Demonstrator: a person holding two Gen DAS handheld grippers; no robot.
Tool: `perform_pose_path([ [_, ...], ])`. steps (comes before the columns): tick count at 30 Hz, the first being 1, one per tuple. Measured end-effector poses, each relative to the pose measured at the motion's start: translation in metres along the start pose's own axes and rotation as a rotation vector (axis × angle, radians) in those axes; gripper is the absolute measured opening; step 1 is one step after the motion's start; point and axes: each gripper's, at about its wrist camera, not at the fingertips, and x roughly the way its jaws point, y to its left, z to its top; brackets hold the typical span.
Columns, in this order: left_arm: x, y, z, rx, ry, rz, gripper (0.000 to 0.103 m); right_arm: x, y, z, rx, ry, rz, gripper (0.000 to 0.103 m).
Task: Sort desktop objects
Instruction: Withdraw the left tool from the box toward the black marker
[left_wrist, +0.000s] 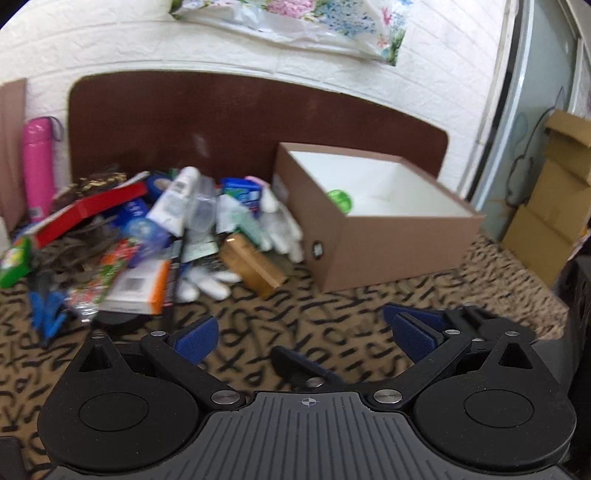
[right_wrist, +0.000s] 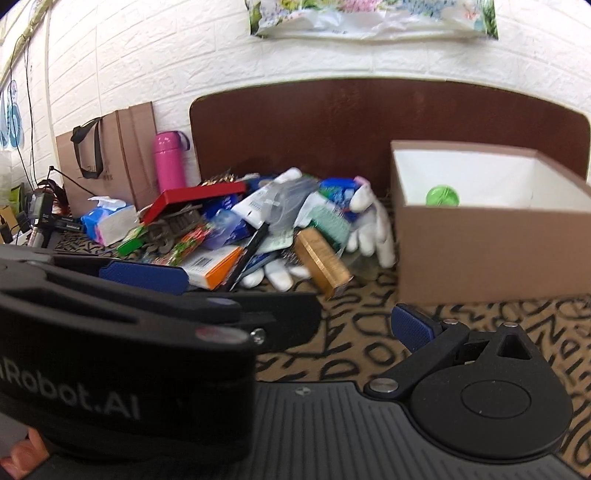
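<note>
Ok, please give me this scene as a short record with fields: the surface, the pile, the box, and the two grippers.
surface: patterned cloth with black marks
pile: mixed clutter left of the box, including a gold carton, white gloves, a red flat box
box: open brown box, white inside, holding one green round object
left gripper: open, empty, low over the cloth
right gripper: open, empty; the left gripper's body hides one of its fingers
behind pile: pink bottle against the wall
</note>
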Motion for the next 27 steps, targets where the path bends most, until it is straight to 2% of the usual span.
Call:
perform_pose_path([
  [4, -0.009, 0.014, -0.011, 0.005, -0.016, 0.047, 0.103, 0.007, 0.014, -0.006, -0.026, 0.017, -0.106, 0.103],
  [8, -0.012, 0.035, -0.015, -0.04, -0.025, 0.121, 0.103, 0.007, 0.015, -0.01, -0.017, 0.0, -0.002, 0.103],
  [11, -0.012, 0.05, -0.016, -0.075, -0.024, 0.152, 0.103, 0.007, 0.017, -0.012, 0.009, -0.025, 0.024, 0.103],
  [18, -0.002, 0.074, -0.017, -0.134, -0.013, 0.181, 0.103, 0.026, 0.024, -0.017, -0.034, 0.026, 0.077, 0.102],
  [24, 0.026, 0.084, -0.015, -0.143, 0.009, 0.164, 0.099, 0.048, 0.026, -0.015, -0.198, -0.014, -0.014, 0.1],
  [27, 0.043, 0.089, -0.015, -0.159, 0.027, 0.152, 0.094, 0.061, 0.016, -0.012, -0.206, -0.022, -0.035, 0.097],
])
